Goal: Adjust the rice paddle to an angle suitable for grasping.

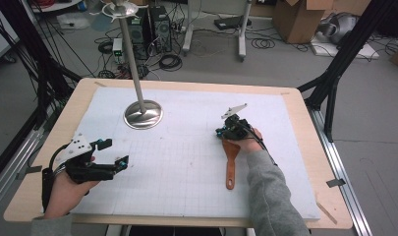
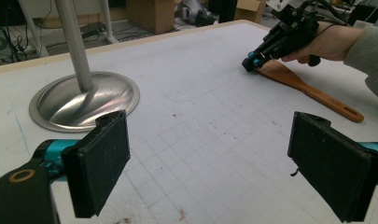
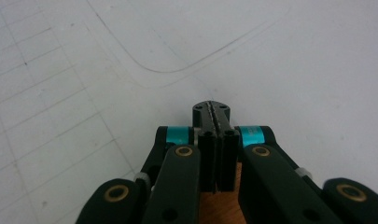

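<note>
Fingers of the right gripper [image 1: 229, 132] pinch shut on the wooden spatula [image 1: 230, 162], right of the metal stand [image 1: 143, 114]; lift level. Left gripper [image 1: 114, 153] gapes wide.

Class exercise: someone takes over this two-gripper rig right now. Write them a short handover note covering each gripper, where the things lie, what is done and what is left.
Right gripper: shut, tip down at the blade end of the brown wooden spatula; whether it pinches the blade cannot be told.
Left gripper: open, holding nothing, hovering over the left side of the white gridded mat.
Spatula: lying flat on the mat's right side, handle toward the person.
Shiny metal stand with round base: upright at the mat's back left, untouched.
Done: right gripper brought to the spatula.
Left: probably lifting the spatula; confirm the grip first.
</note>
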`<state>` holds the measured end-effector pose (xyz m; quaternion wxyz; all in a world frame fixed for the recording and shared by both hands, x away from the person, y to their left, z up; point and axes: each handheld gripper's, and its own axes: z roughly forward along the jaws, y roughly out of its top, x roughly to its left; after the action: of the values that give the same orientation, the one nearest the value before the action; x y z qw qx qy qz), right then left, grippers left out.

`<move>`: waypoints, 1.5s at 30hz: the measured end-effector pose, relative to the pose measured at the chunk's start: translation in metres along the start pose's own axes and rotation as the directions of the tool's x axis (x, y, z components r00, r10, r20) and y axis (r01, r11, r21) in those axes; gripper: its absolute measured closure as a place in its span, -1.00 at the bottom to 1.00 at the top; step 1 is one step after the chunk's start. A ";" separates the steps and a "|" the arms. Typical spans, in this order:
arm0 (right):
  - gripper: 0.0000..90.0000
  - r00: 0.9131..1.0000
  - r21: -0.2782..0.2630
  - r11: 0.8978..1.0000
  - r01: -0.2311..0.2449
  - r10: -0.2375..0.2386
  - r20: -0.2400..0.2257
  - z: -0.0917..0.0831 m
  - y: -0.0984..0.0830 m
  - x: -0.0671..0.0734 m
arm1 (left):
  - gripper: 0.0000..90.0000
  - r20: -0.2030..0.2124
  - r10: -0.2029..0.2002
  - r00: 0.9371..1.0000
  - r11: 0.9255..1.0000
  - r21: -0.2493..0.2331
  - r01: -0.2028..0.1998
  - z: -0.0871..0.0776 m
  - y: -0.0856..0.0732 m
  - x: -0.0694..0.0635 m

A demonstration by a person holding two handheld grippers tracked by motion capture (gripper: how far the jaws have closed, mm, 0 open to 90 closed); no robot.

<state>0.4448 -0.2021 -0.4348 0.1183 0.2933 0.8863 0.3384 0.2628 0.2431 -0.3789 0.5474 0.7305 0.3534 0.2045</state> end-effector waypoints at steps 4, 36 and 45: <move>1.00 1.000 0.002 1.000 -0.015 0.015 0.008 -0.005 -0.006 -0.004 | -0.71 0.007 0.004 1.000 1.000 0.004 -0.004 0.002 0.001 -0.001; 1.00 0.993 0.026 0.995 -0.097 0.095 0.065 -0.065 -0.069 -0.009 | -0.71 0.081 0.032 0.996 0.999 0.037 -0.035 0.039 0.009 -0.012; 1.00 0.987 -0.006 0.989 -0.146 0.146 0.060 -0.080 -0.090 -0.008 | -0.70 0.095 0.039 0.995 0.998 0.039 -0.043 0.046 0.010 -0.015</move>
<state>0.3793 -0.3036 -0.4356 0.1201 0.3673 0.8581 0.3380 0.2878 0.2005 -0.3823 0.5441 0.7574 0.3163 0.1739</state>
